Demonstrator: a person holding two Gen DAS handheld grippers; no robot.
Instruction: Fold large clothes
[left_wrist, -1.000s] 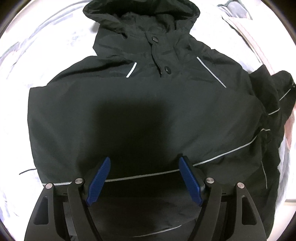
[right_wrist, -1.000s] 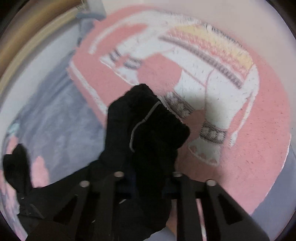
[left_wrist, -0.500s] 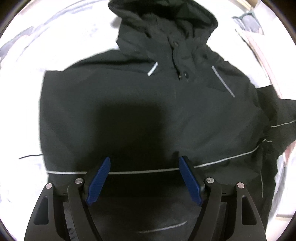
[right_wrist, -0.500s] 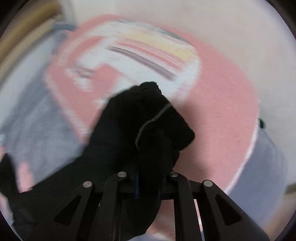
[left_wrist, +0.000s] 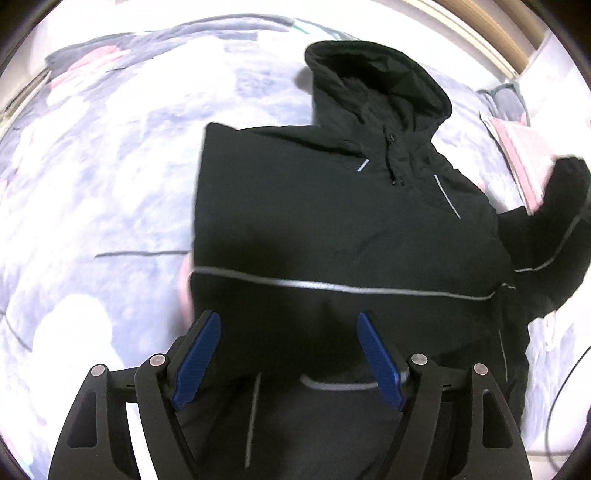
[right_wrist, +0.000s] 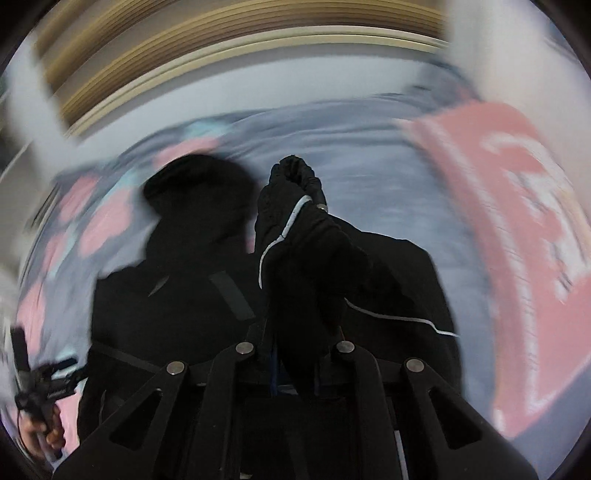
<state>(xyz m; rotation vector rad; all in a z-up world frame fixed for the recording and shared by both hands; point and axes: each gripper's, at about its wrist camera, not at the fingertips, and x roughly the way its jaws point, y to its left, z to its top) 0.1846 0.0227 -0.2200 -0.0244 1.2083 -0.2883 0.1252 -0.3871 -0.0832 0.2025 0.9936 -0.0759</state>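
The jacket (left_wrist: 332, 221) lay flat on the bed (left_wrist: 110, 184), hood (left_wrist: 376, 81) at the far end; a folded blanket (left_wrist: 517, 147) lay to its right.
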